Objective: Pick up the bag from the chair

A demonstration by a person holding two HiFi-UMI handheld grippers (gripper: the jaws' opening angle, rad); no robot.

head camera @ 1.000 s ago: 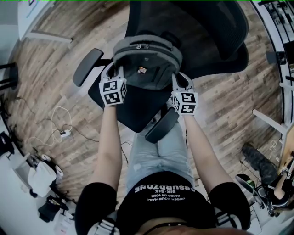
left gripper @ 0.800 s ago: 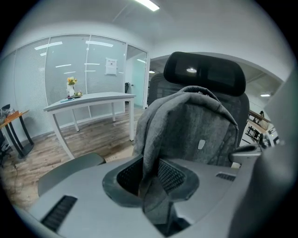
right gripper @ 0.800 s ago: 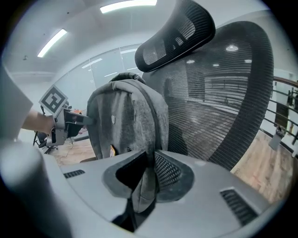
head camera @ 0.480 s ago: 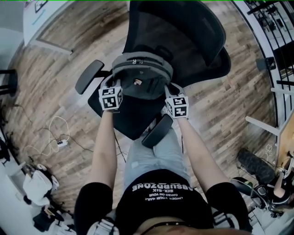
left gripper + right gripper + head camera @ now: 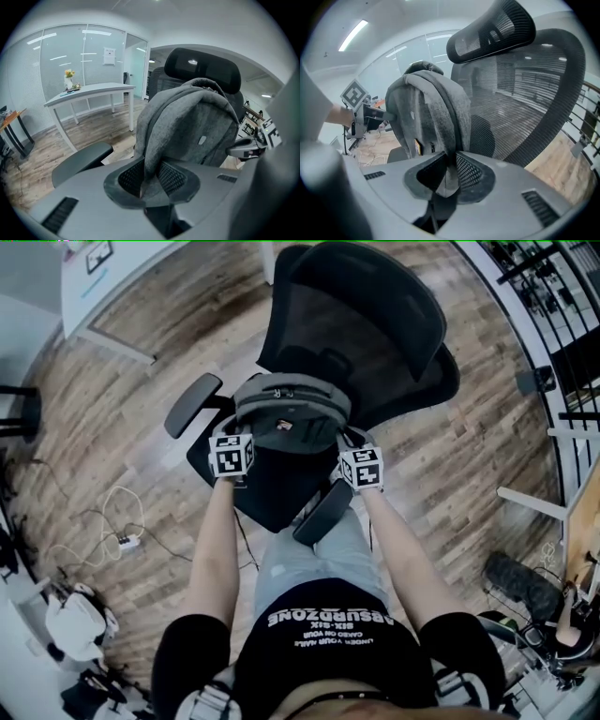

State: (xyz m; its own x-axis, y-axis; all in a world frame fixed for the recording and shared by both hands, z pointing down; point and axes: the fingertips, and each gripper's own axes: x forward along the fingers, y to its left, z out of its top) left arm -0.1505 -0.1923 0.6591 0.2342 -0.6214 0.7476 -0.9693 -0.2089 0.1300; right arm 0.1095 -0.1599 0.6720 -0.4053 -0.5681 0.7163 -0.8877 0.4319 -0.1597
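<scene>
The bag (image 5: pixel 292 401) has slipped down to mid-frame with me, my left gripper (image 5: pixel 232 433) and right gripper (image 5: pixel 350 440) each pinched tight on its grey fabric, chair (image 5: pixel 375 324) behind.

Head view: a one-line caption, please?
Left hand-held gripper and right hand-held gripper grip the grey bag at the black chair.
</scene>
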